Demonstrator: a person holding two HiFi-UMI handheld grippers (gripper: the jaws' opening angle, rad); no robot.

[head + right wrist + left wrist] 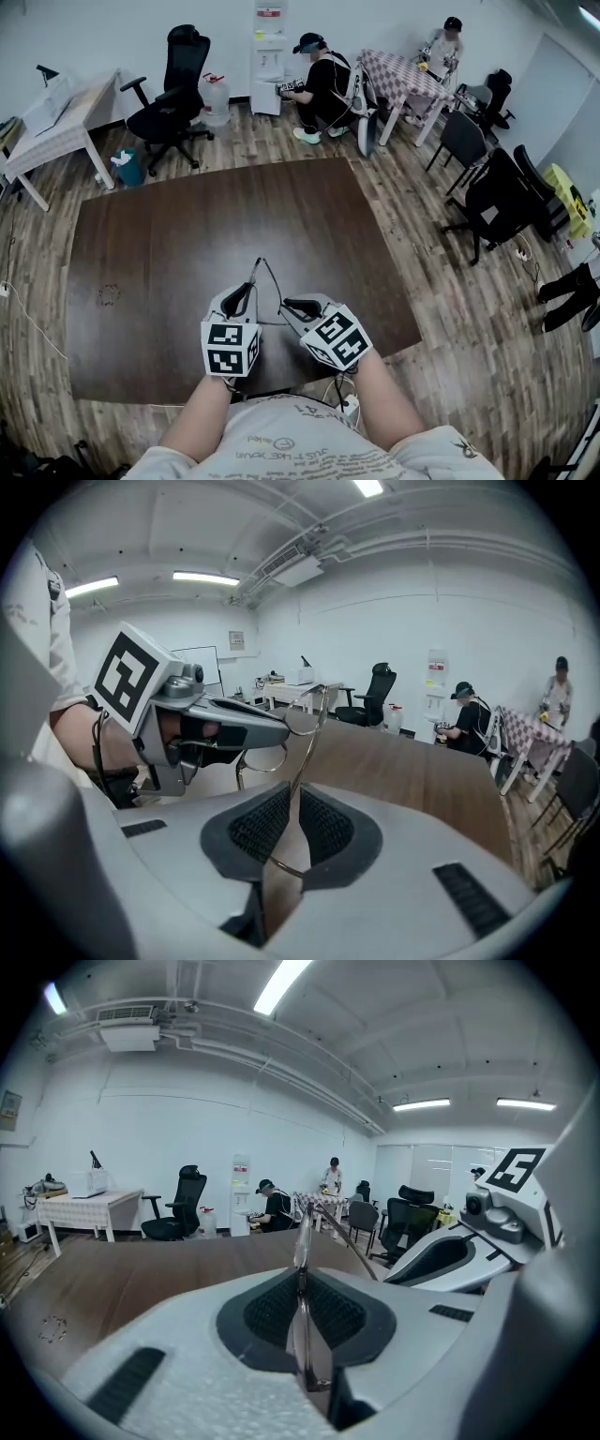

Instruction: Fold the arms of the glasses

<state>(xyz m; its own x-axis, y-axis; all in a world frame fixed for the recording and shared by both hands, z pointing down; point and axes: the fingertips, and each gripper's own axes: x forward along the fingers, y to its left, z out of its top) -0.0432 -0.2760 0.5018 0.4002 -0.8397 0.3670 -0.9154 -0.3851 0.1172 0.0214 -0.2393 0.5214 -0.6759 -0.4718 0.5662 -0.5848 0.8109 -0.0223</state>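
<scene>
Right now both grippers hang just above the near edge of the dark brown surface, side by side, with their tips pointing toward each other and slightly down. The glasses, a thin wire pair, are held up off the surface between the two tips.

The left gripper has its jaws pressed together on a thin part of the glasses, seen edge-on between the dark ribbed pads. From that grip one slim arm rises straight up and another slants off toward the right gripper.

The right gripper has its jaws nearly together, and the wire of the glasses runs through the narrow slot between its pads. The wire climbs from there to a round rim just beside the tip of the left gripper. Whether the arms are fully open or partly folded cannot be told.

Past the far edge of the surface stands a black office chair on the wooden floor, and a person crouches near the wall.
</scene>
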